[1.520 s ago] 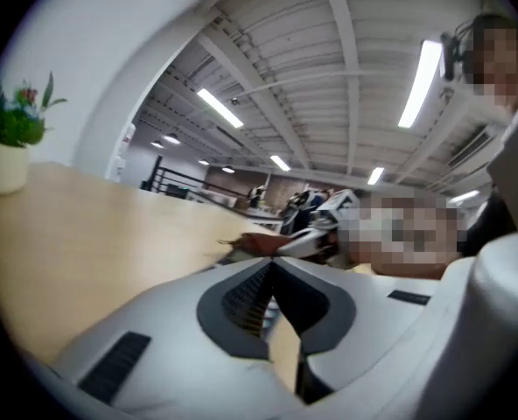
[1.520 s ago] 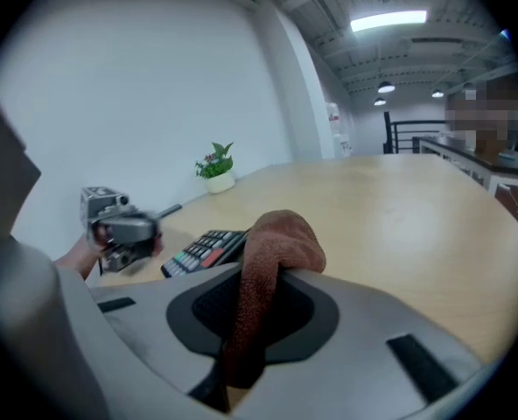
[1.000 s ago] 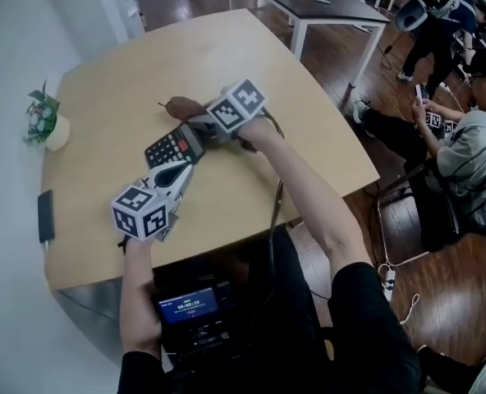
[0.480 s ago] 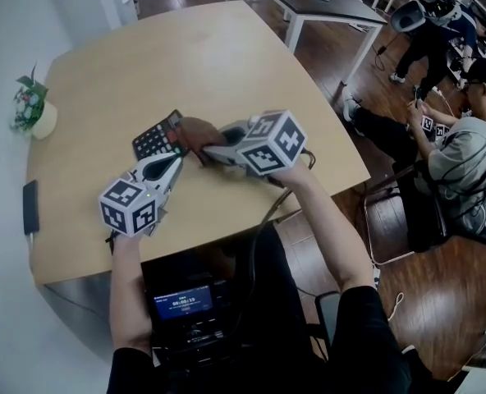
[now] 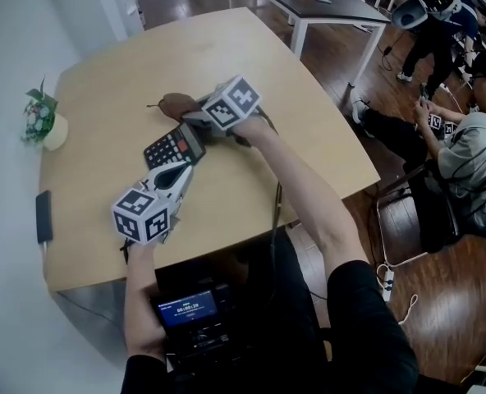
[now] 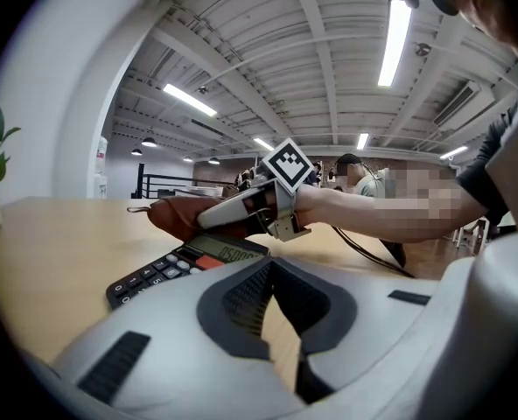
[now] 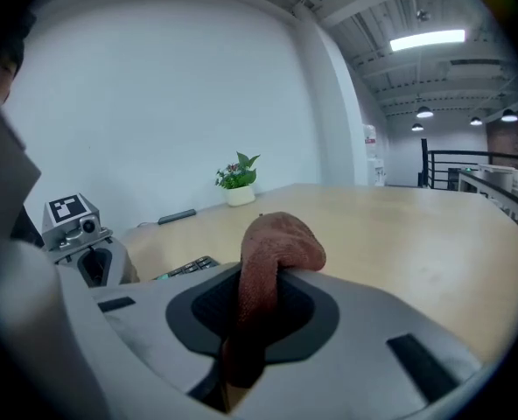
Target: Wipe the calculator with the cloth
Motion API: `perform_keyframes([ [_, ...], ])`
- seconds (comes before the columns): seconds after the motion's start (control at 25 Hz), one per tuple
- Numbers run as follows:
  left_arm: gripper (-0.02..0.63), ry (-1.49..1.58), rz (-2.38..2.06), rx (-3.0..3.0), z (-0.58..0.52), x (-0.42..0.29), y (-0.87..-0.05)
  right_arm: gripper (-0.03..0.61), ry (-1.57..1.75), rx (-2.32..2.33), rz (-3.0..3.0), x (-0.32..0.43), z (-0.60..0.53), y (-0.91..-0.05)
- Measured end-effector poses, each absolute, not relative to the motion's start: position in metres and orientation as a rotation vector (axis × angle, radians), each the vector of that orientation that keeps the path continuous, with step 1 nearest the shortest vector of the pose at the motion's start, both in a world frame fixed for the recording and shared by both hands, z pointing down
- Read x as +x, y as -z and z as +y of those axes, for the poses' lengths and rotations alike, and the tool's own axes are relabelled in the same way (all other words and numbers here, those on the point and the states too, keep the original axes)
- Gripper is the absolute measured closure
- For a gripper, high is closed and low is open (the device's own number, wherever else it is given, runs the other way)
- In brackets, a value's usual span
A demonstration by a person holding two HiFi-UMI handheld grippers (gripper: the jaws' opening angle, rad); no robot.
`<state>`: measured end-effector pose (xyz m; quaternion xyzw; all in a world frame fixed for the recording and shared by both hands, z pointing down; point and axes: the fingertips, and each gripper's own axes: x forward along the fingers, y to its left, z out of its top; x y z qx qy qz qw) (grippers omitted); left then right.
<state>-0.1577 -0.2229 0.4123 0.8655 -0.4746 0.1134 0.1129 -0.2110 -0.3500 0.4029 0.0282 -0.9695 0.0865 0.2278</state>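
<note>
Near the centre of the head view, the black rectangular plastic calculator lies on the pale wooden table. The right gripper, clamped on the soft brown cloth, seems to be mid-wipe at its upper end. The left gripper, closed and empty, sits at its lower edge. Next, the cloth should probably sweep down over the keys.

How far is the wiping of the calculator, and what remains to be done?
Done: the cloth is clamped in the shut right gripper. In hand: the cloth sits at the display end of the calculator, with the left gripper, shut and empty, by its near end. Left: the keys lie uncovered; how much is already wiped cannot be seen, so a pass across them probably remains.
</note>
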Motion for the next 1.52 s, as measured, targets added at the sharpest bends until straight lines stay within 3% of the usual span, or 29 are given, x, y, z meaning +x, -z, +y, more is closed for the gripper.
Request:
perform_keyframes([
  [0.56,0.614,-0.336,-1.450,2.498,-0.226,-0.162,-0.412,0.520,-0.312,0.157,-2.702,-0.137,-0.253,-0.404],
  [0.8,0.614,-0.338,-1.479,2.476,-0.226,-0.165,-0.412,0.522,-0.395,-0.067,-2.650,-0.119,-0.191,-0.407],
  [1.0,0.614,-0.329,-1.548,2.424,-0.229,-0.192,-0.413,0.522,-0.254,0.298,-2.773,-0.124,-0.300,-0.364],
  [1.16,0.612,-0.318,-1.583,2.392,-0.234,-0.204,-0.414,0.522,-0.241,0.432,-2.669,-0.170,-0.379,-0.390],
  [1.32,0.612,-0.271,-1.624,2.347,-0.243,-0.235,-0.412,0.522,-0.420,0.182,-2.627,-0.210,-0.359,-0.417],
  [1.52,0.614,-0.204,-1.566,2.344,-0.256,-0.268,-0.404,0.523,-0.500,0.192,-2.616,-0.200,-0.323,-0.414],
])
